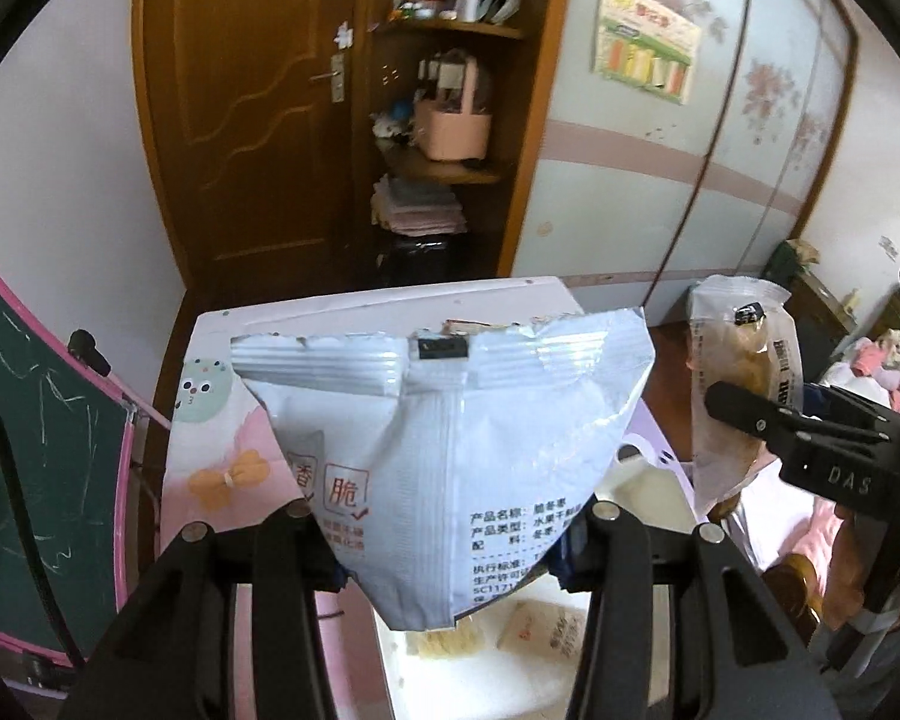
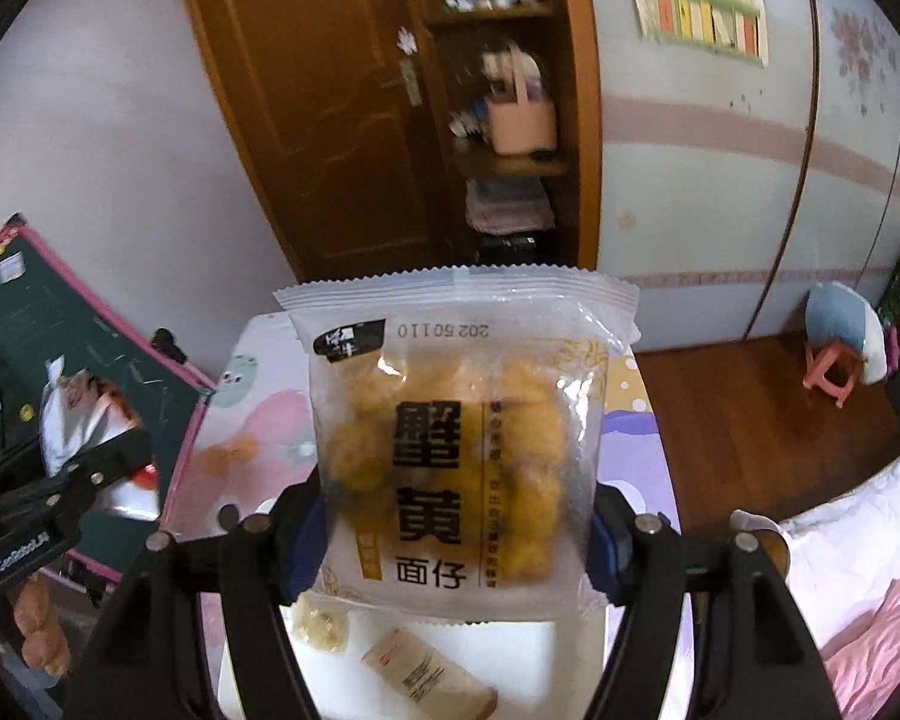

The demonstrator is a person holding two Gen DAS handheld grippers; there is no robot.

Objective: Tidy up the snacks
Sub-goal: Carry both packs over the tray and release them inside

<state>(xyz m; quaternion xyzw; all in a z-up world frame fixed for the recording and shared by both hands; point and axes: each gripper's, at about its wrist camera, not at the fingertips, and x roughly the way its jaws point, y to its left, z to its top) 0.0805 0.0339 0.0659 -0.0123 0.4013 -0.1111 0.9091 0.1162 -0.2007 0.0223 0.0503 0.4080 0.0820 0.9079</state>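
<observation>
Left gripper (image 1: 450,516) clamps the light, crinkly white snack bag (image 1: 444,438); right gripper (image 2: 456,516) clamps the fragile clear snack packet (image 2: 459,438). Grip lower edges, toward 6 o'clock.

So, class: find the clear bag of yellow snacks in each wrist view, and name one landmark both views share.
Left wrist view: clear bag at the right, side-on, held in the right claw.
Right wrist view: clear bag centre, facing the camera, between the claw's fingers.
Shared landmark: pink basket on the wooden shelf.
</observation>
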